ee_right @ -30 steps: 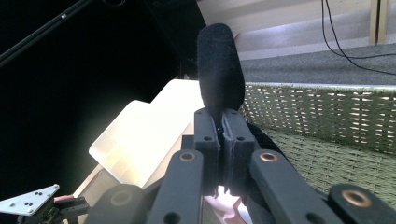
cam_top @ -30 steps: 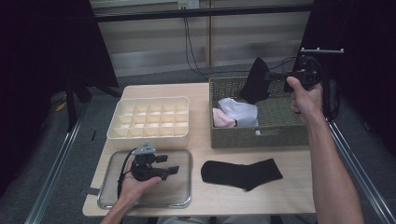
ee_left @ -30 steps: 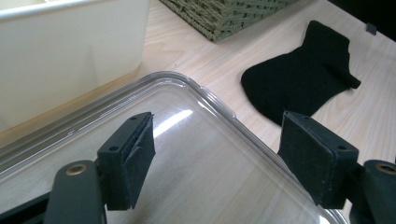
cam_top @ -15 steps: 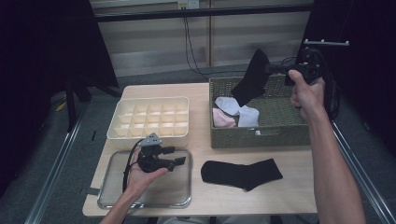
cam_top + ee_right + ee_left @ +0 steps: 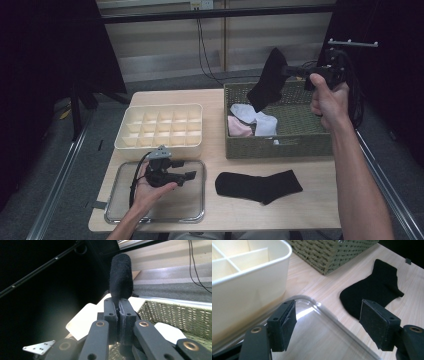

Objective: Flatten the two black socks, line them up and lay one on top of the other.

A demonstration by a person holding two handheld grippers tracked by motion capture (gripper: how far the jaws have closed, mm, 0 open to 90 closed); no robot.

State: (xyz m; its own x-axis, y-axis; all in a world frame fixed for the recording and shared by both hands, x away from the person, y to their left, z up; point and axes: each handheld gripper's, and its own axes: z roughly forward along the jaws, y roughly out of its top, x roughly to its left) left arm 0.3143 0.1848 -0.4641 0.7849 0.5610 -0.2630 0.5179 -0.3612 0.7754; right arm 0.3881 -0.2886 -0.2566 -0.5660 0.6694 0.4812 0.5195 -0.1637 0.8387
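Overhead, right tongs (image 5: pixel 289 71) raised level, pinching black sock (image 5: pixel 267 80) above basket (image 5: pixel 280 145).

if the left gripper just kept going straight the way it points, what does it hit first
Probably the black sock lying on the table: the left gripper, jaws open over the tray, points toward it, though depth is hard to judge.

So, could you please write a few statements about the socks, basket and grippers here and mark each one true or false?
1. The right gripper is shut on a black sock held above the wicker basket. True.
2. The left gripper grips the black sock on the table. False: it is open over the metal tray, holding nothing.
3. The basket holds white and pink socks. True.
4. The cream divided box contains socks. False: its compartments look empty.
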